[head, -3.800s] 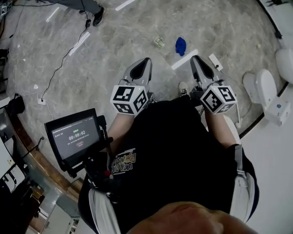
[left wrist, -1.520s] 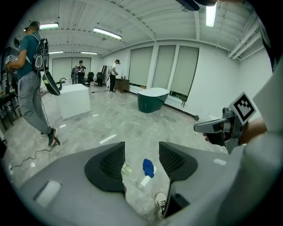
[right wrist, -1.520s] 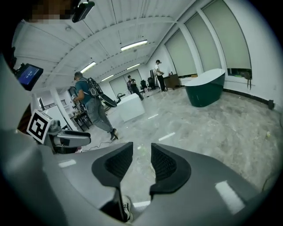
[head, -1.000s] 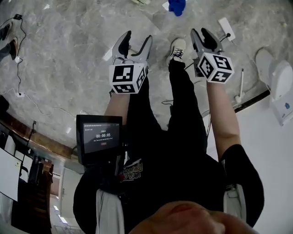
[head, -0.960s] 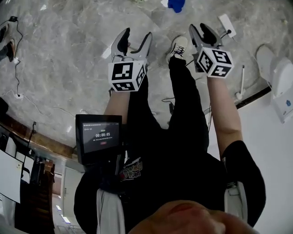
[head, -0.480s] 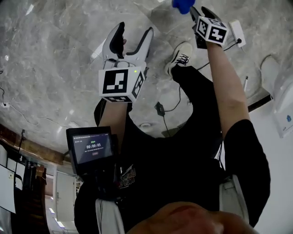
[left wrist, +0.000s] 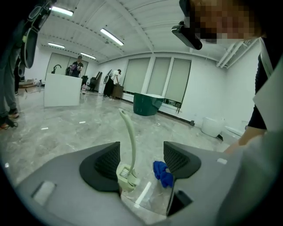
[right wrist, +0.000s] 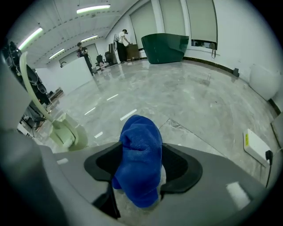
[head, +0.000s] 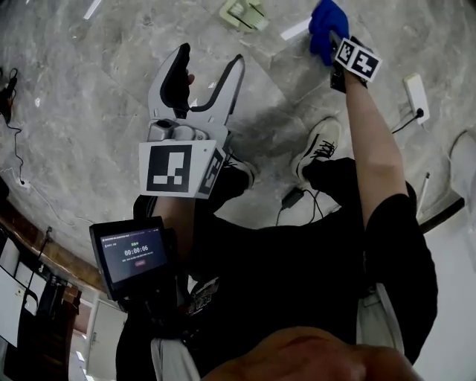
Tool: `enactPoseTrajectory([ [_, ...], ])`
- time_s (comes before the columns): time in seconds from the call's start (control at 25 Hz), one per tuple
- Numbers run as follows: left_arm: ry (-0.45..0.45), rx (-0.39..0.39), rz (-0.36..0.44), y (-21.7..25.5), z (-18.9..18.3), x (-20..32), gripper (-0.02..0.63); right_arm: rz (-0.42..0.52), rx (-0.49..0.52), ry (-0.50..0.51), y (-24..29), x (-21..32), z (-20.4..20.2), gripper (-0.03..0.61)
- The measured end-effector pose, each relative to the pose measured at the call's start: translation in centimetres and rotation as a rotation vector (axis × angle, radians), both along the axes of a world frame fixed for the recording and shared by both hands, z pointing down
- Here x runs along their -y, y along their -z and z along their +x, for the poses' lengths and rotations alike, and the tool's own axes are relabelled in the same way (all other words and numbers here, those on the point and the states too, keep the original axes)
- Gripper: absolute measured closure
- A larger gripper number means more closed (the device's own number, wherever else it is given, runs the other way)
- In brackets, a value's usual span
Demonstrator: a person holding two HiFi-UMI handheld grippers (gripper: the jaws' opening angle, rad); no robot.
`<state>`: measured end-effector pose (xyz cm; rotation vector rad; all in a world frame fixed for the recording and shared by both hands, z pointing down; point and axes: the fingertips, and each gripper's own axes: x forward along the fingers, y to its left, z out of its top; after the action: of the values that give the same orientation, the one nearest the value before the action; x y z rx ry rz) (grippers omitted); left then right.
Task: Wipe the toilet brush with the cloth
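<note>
A pale green toilet brush (left wrist: 130, 141) stands in its holder (left wrist: 125, 175) on the grey stone floor, straight ahead of my left gripper (left wrist: 138, 161), whose jaws are open and empty. The brush also shows at the top of the head view (head: 242, 13) and at the left of the right gripper view (right wrist: 62, 130). The blue cloth (right wrist: 139, 145) lies bunched on the floor. My right gripper (right wrist: 141, 167) is down around it; its jaws are opening, with the cloth between the pads. In the head view this gripper (head: 336, 46) reaches far forward to the cloth (head: 325, 24).
A white power strip (head: 415, 88) with its cable lies right of the cloth. A white tape strip (head: 295, 30) marks the floor near the brush. The person's shoes (head: 320, 145) and a chest-mounted screen (head: 130, 253) are below. A green tub (right wrist: 166, 46) stands far off.
The person has bent down. The right gripper dropped forward onto the blue cloth with its jaws spreading. The left gripper sank toward the floor, jaws wide, now facing the brush.
</note>
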<state>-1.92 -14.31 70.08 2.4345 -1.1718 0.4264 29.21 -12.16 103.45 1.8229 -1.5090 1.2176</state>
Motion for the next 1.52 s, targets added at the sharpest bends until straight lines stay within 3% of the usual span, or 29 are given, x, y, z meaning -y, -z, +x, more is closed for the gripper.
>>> enactPoseTrajectory([
  [0.24,-0.012,0.014,0.037,-2.5,0.9,2.8,0.307,-0.069,-0.027,-0.015,-5.5,0.1,0.1,0.352],
  [0.4,0.009,0.007,0.055,-2.2,0.5,5.0,0.315,-0.117,-0.087,-0.008,-7.3,0.5,-0.1,0.467],
  [0.52,0.027,-0.006,0.035,-2.8,0.1,5.6,0.327,-0.032,-0.133,0.088,-5.4,3.4,-2.5,0.486],
  [0.72,-0.008,0.073,0.058,-3.8,0.5,6.0,0.336,0.205,-0.151,0.383,1.1,10.7,-10.8,0.488],
  [0.84,-0.003,0.036,0.034,-3.7,0.9,6.1,0.336,0.265,-0.114,0.489,2.9,12.1,-13.9,0.488],
  [1.0,0.046,-0.046,-0.023,-4.0,0.0,6.4,0.345,0.219,-0.062,0.59,1.2,11.1,-16.1,0.488],
  [1.16,0.069,-0.06,-0.057,-4.5,-0.8,6.8,0.351,0.206,-0.019,0.624,0.7,10.8,-16.4,0.488],
  [1.32,0.06,-0.032,-0.036,-4.3,-0.7,7.0,0.351,0.294,0.121,0.578,3.7,12.4,-17.0,0.488],
  [1.52,0.064,-0.02,-0.025,-4.0,-0.9,7.3,0.351,0.447,0.253,0.611,10.0,14.8,-19.0,0.488],
])
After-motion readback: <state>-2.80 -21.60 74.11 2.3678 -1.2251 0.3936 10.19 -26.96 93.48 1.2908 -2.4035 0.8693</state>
